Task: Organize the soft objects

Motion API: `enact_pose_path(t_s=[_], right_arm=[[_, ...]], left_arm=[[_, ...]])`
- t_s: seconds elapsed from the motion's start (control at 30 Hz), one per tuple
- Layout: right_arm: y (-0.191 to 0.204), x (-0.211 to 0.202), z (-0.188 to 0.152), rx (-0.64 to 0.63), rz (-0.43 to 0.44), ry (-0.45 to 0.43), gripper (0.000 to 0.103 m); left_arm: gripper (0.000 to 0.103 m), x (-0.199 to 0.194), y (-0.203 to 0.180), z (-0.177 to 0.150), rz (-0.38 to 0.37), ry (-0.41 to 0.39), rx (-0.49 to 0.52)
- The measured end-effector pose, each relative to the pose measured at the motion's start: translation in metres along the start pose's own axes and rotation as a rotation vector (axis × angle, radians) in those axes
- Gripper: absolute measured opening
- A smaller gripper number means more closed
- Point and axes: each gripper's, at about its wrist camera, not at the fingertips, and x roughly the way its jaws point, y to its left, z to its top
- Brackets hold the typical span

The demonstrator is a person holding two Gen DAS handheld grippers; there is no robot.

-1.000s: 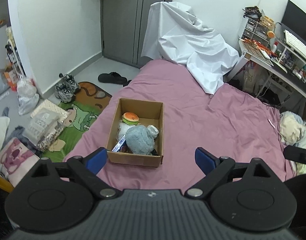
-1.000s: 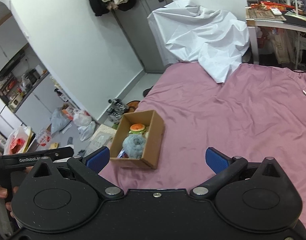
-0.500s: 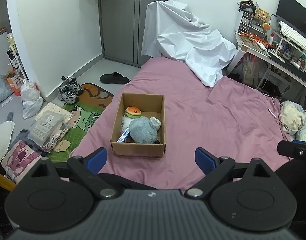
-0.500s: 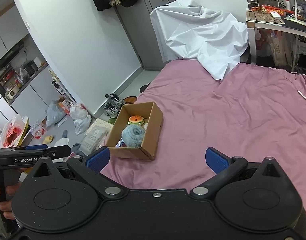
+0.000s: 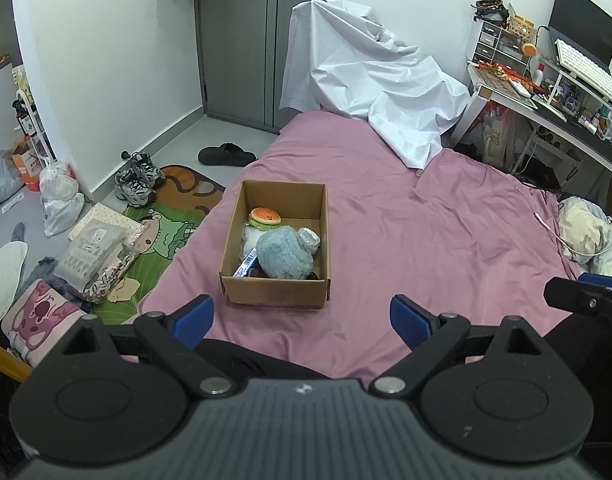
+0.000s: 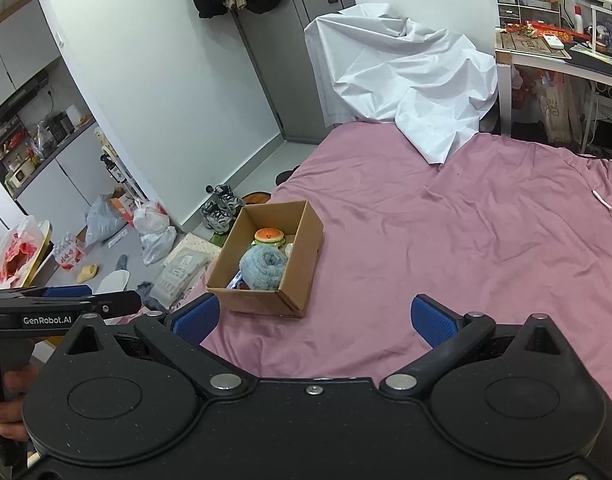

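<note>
An open cardboard box [image 5: 274,292] stands on the pink bed near its left edge; it also shows in the right wrist view [image 6: 302,264]. Inside lie a fluffy grey-blue plush [image 5: 282,256] [image 6: 264,268], a burger plush [image 5: 265,217] [image 6: 269,235] and smaller soft items. My left gripper [image 5: 302,318] is open and empty, held back from the box's near side. My right gripper [image 6: 314,318] is open and empty, to the right of and behind the box.
A white sheet [image 5: 370,80] drapes over something at the bed's far end. A cluttered desk [image 5: 546,92] stands at the right. Shoes [image 5: 138,178], a mat, bags and cushions lie on the floor at the left. A crumpled blanket [image 5: 590,236] is at the bed's right edge.
Both grippers have drawn back and upward from the box, which now looks smaller and farther. Both stay open and empty.
</note>
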Motion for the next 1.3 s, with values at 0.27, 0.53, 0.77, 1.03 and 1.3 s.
enact_pose_path(t_s=[0.27,0.53,0.77,1.03,1.3], right_arm=[[-0.001,0.004,0.000,-0.005,0.028,0.019,0.103],[-0.006,0.006,0.002,0.009,0.036,0.031,0.103],[-0.005,0.007,0.002,0.006,0.052,0.039,0.103],[-0.006,0.008,0.003,0.010,0.052,0.040,0.103],[-0.007,0.008,0.004,0.012,0.053,0.039,0.103]], left_arm=[[0.094,0.002,0.003,0.003,0.011,-0.004,-0.009],[0.094,0.006,-0.001,0.006,0.014,0.000,0.000],[0.094,0.009,-0.002,0.007,0.011,0.001,-0.001],[0.094,0.012,-0.006,0.009,0.020,0.000,0.007],[0.094,0.013,-0.007,0.009,0.021,0.001,0.007]])
